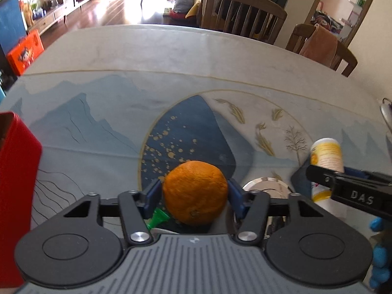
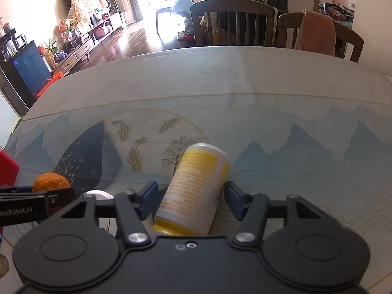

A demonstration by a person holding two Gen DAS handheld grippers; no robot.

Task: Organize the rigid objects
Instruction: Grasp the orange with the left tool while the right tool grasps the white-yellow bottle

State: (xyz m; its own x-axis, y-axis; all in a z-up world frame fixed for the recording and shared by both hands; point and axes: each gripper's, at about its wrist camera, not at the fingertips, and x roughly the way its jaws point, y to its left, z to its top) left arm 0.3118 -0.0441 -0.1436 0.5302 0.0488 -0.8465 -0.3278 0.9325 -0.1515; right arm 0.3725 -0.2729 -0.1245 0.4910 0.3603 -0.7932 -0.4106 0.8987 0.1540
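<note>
An orange (image 1: 196, 191) sits between the blue pads of my left gripper (image 1: 194, 193), which is shut on it just above the tablecloth. The same orange (image 2: 51, 182) shows at the left of the right wrist view, behind a left finger (image 2: 36, 203). A white bottle with a yellow label and yellow cap (image 2: 196, 183) lies tilted between the pads of my right gripper (image 2: 191, 196), cap towards the camera; the pads close on its sides. In the left wrist view the bottle (image 1: 325, 154) stands at the right behind a right finger (image 1: 343, 188).
A red box (image 1: 14, 196) stands at the left edge. A shiny round metal piece (image 1: 267, 186) lies between the grippers, and a green item (image 1: 156, 218) lies under the orange. The printed tablecloth (image 1: 171, 61) runs to the far edge, with wooden chairs (image 1: 240, 14) behind. A blue-gloved hand (image 1: 379, 257) holds the right gripper.
</note>
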